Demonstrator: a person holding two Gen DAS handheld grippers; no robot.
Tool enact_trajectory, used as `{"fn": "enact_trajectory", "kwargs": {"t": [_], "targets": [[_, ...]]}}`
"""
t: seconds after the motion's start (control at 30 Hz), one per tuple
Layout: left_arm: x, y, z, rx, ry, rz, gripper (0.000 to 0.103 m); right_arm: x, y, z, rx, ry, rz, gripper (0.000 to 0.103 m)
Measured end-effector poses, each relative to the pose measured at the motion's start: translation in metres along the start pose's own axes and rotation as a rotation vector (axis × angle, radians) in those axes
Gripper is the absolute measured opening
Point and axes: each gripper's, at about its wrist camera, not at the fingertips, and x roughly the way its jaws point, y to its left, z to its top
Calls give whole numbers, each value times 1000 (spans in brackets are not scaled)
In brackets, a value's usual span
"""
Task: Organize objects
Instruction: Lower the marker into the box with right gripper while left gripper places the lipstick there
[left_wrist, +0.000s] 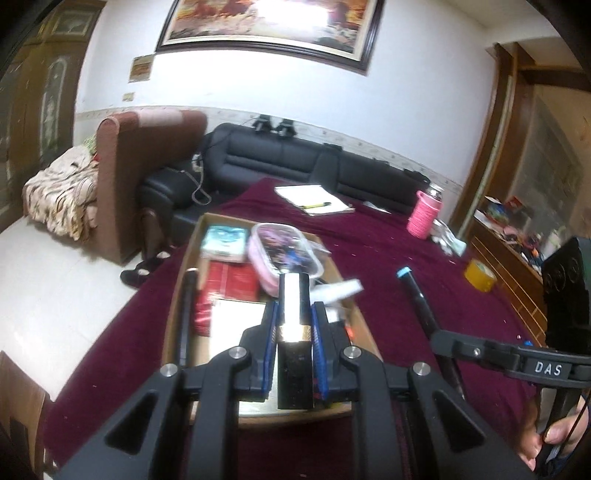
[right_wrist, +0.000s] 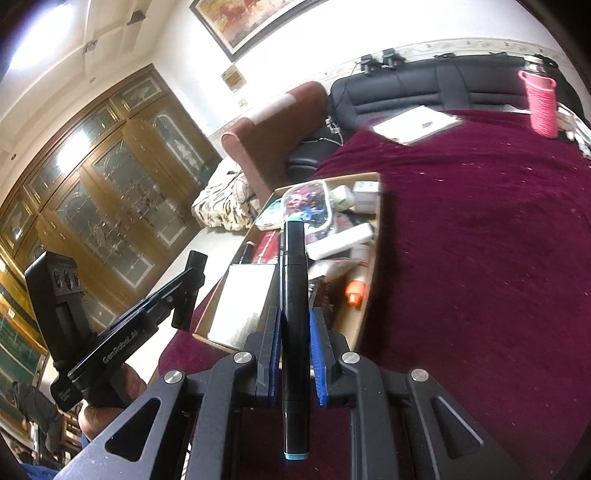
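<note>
Both tools loaded over the box.
Left tool (left_wrist: 294, 328) clamps black tube (left_wrist: 294, 295); right tool (right_wrist: 294, 343) clamps marker (right_wrist: 294, 288). Both long axes run forward toward cardboard box (left_wrist: 173, 325); left nearer.

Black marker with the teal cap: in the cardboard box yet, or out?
Out. The black marker is clamped in the right hand-held gripper, hanging above the cardboard box.

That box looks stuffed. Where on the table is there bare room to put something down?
The maroon tablecloth is bare to the right of the cardboard box, up toward the white notebook and the pink bottle. In the left view, the stretch between the box and the yellow tape roll is open too. The box itself is crowded: pink pencil case, packets, small boxes.
</note>
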Motion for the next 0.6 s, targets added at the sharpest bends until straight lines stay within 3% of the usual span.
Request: {"fn": "enact_trajectory", "kwargs": {"t": [0.6], "targets": [[53, 45, 33, -58, 97, 7, 17, 89, 40, 46, -25, 89, 21, 18]]}}
